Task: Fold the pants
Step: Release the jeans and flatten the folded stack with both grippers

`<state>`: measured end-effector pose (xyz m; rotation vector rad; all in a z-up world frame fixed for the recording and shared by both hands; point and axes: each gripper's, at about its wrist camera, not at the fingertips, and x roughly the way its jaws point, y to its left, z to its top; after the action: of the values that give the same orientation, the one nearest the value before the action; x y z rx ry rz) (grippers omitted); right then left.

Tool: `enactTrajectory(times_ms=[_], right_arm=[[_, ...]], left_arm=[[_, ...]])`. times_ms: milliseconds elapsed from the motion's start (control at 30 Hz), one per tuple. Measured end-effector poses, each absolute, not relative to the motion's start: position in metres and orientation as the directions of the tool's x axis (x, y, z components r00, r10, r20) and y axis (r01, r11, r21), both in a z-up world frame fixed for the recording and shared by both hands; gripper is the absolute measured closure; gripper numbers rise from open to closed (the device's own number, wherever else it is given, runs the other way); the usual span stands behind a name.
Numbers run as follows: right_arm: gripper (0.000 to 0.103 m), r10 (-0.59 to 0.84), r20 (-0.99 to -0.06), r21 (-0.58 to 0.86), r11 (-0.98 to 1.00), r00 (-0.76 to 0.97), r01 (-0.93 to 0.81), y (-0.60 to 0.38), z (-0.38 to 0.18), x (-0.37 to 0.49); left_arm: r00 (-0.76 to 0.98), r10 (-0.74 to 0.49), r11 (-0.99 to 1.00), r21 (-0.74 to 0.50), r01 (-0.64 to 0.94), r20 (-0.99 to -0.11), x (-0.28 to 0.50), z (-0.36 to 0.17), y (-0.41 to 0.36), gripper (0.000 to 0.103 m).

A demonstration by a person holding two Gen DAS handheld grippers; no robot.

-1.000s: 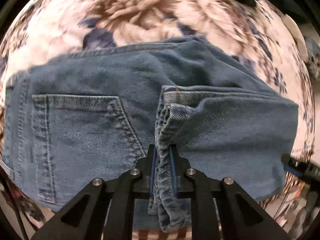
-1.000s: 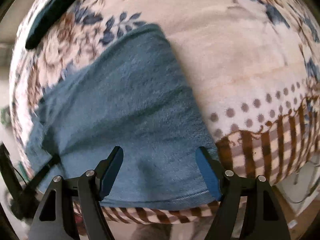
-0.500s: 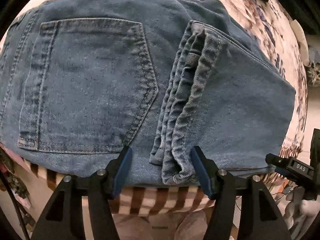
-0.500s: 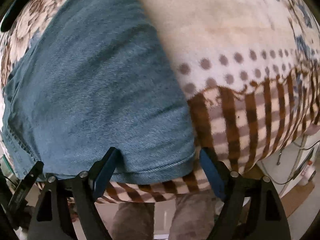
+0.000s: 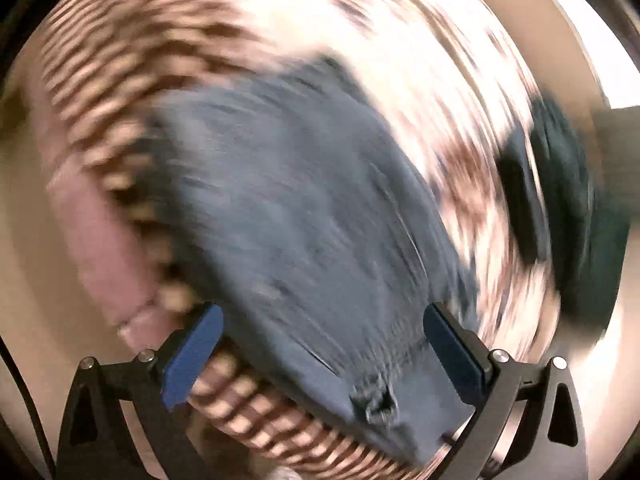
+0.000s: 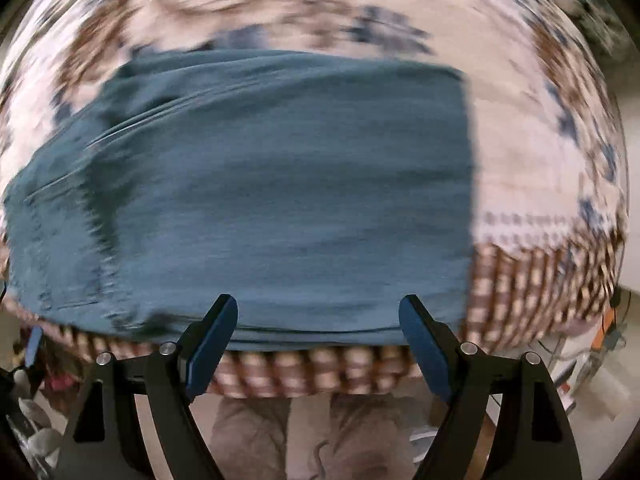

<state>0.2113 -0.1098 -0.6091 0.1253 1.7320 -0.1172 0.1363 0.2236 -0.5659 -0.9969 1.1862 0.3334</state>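
Observation:
The blue jeans [image 6: 280, 180] lie folded into a flat rectangle on the floral blanket [image 6: 520, 140], close to its striped front edge. My right gripper [image 6: 318, 300] hovers above the near edge of the jeans, open, with nothing between its blue pads. In the left wrist view, which is badly blurred by motion, the jeans [image 5: 312, 200] run diagonally below my left gripper [image 5: 320, 312]. Its jaws are opening wide and do not touch the denim; a small belt loop or hem corner shows near the right finger.
A dark garment [image 5: 560, 200] lies on the blanket to the right in the left wrist view. A person's legs [image 6: 320, 432] stand just off the blanket's striped edge [image 6: 540, 280]. Cluttered floor items show at the lower corners of the right wrist view.
My left gripper has let go of the folded jeans hems, opened wide, pulled away and rolled, so its view is smeared. The right gripper has drawn back, so the whole folded rectangle shows.

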Motion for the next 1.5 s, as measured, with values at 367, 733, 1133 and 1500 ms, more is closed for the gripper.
enactTrajectory(times_ms=[367,733,1133,1500], right_arm=[[0.019,0.029,-0.987,0.015,0.996,-0.158,0.088,-0.008,-0.628,0.276],[0.019,-0.021,-0.988,-0.033,0.996,-0.151,0.082,0.001,-0.633,0.300],[0.019,0.042,-0.977,0.001,0.981,-0.210,0.193,-0.057,-0.647,0.278],[0.019,0.002,-0.987,-0.028,0.982,-0.159,0.188,-0.119,-0.626,0.276]], left_arm=[[0.494,-0.176,0.264,-0.524,-0.810,-0.851,0.115,-0.626,0.305,0.028],[0.528,-0.102,0.451,-0.513,-0.730,-0.843,0.126,-0.596,0.296,0.078],[0.470,-0.130,0.544,-0.459,-0.703,-0.873,0.158,-0.611,0.287,0.073],[0.548,-0.059,0.655,-0.447,-0.610,-0.834,0.153,-0.543,0.245,0.083]])
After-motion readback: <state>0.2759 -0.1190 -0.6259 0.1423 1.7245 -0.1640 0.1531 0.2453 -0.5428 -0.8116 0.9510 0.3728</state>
